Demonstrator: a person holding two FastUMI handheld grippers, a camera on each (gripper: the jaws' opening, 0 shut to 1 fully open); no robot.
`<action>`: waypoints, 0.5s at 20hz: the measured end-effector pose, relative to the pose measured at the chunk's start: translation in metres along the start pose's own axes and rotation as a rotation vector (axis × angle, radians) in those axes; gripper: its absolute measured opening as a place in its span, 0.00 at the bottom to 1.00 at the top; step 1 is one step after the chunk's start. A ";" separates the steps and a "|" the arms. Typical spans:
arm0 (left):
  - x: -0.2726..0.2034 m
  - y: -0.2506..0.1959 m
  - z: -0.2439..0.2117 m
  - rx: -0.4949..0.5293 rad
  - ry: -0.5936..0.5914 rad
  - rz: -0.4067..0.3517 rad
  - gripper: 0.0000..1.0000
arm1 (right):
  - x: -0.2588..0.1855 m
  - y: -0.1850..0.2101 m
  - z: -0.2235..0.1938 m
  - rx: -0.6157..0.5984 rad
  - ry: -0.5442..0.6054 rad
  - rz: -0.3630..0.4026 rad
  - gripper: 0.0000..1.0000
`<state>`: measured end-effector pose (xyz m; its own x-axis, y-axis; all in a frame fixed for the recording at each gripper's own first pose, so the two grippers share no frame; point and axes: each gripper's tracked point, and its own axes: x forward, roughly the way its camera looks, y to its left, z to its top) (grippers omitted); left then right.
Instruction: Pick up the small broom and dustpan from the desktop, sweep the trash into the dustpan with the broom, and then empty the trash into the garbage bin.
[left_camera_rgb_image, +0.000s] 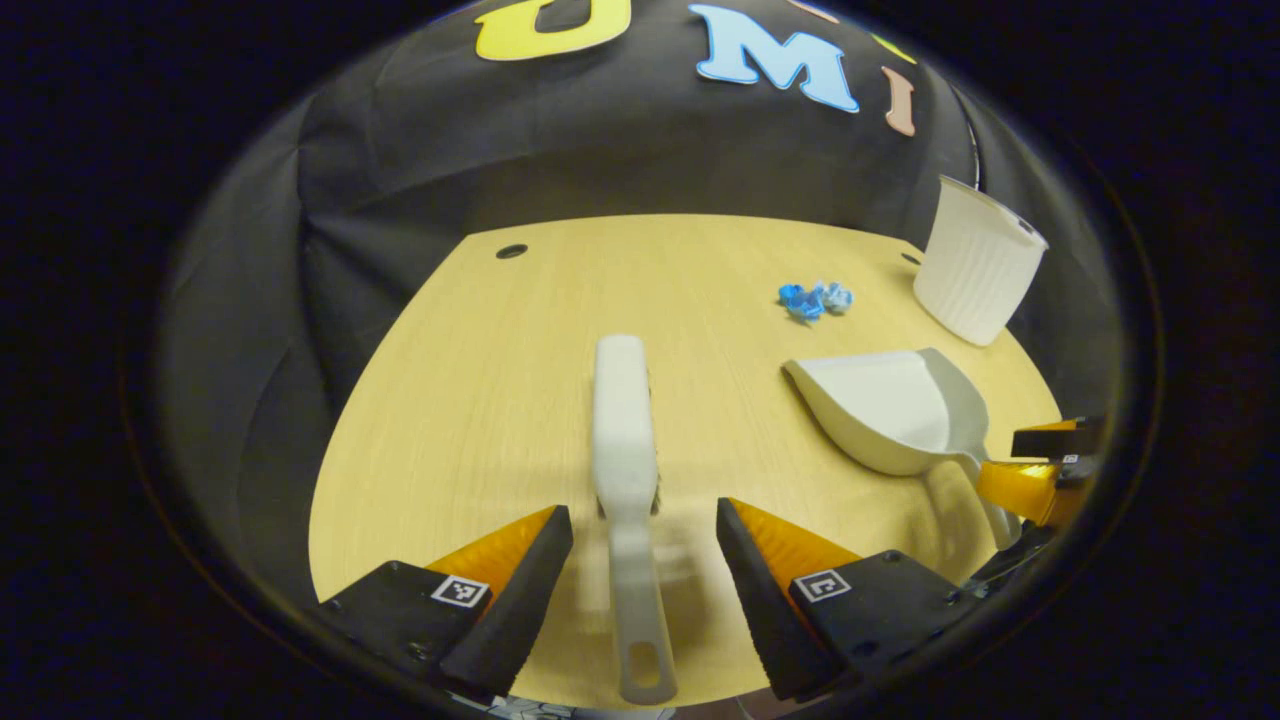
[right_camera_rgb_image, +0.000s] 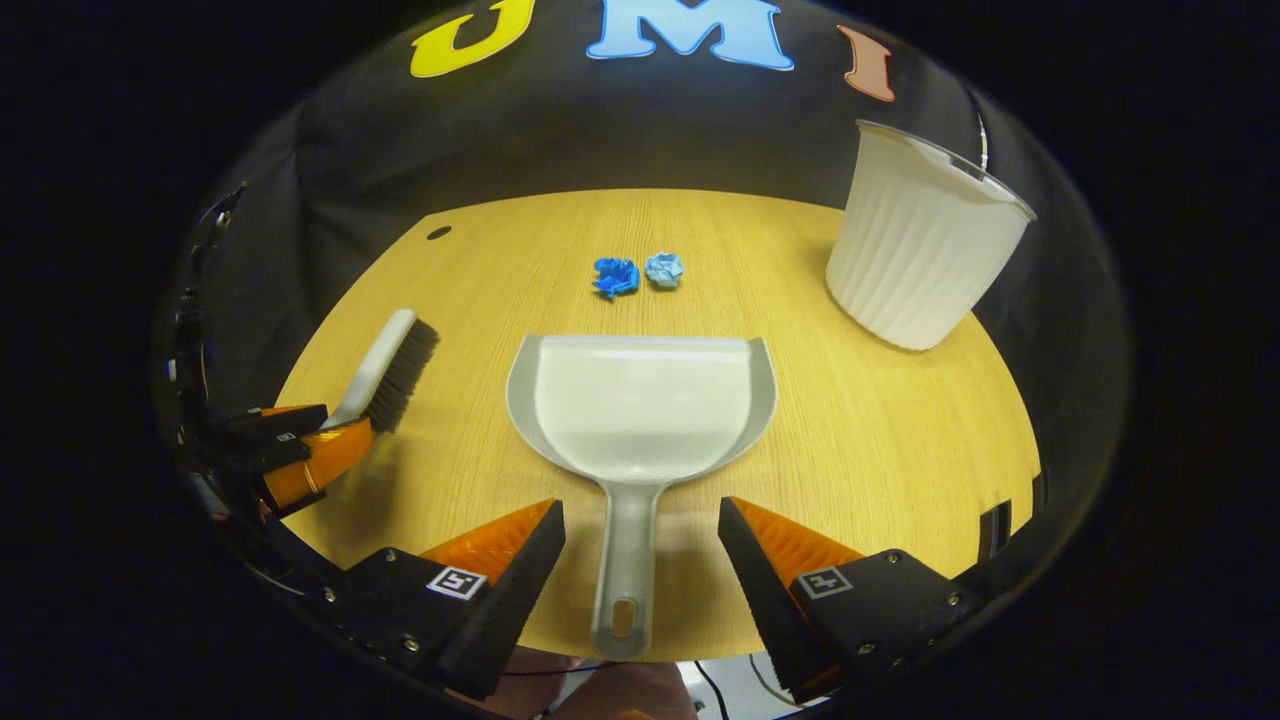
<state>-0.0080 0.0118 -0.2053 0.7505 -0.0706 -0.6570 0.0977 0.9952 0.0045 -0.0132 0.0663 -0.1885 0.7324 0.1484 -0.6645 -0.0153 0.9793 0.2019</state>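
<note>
A small white broom (left_camera_rgb_image: 625, 440) lies on the wooden desktop (left_camera_rgb_image: 480, 400), its handle running between the fingers of my left gripper (left_camera_rgb_image: 645, 560), which is open and not touching it. In the right gripper view the same broom (right_camera_rgb_image: 385, 365) shows dark bristles at the left. A grey dustpan (right_camera_rgb_image: 640, 410) lies flat with its mouth toward the trash; its handle lies between the open fingers of my right gripper (right_camera_rgb_image: 640, 565). Two crumpled blue paper balls (right_camera_rgb_image: 637, 274) sit just beyond the pan. In the left gripper view the dustpan (left_camera_rgb_image: 890, 410) and the trash (left_camera_rgb_image: 815, 299) are at the right.
A white ribbed garbage bin (right_camera_rgb_image: 920, 245) stands at the desk's far right corner, also seen as the bin (left_camera_rgb_image: 975, 262) in the left gripper view. A round cable hole (right_camera_rgb_image: 438, 232) is at the far left. The desk's near edge lies just under both grippers.
</note>
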 end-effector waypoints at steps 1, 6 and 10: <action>0.003 0.000 -0.002 0.004 0.013 0.000 0.94 | 0.004 0.001 -0.002 -0.003 0.018 0.001 0.97; 0.017 0.000 -0.008 0.002 0.067 -0.011 0.96 | 0.029 0.008 -0.001 -0.022 0.073 0.005 0.96; 0.027 0.002 -0.007 0.010 0.085 -0.006 0.94 | 0.044 0.008 -0.004 -0.034 0.110 -0.003 0.96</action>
<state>0.0079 0.0119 -0.2285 0.6914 -0.0706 -0.7190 0.1095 0.9940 0.0076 0.0163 0.0807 -0.2189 0.6537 0.1582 -0.7401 -0.0377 0.9835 0.1769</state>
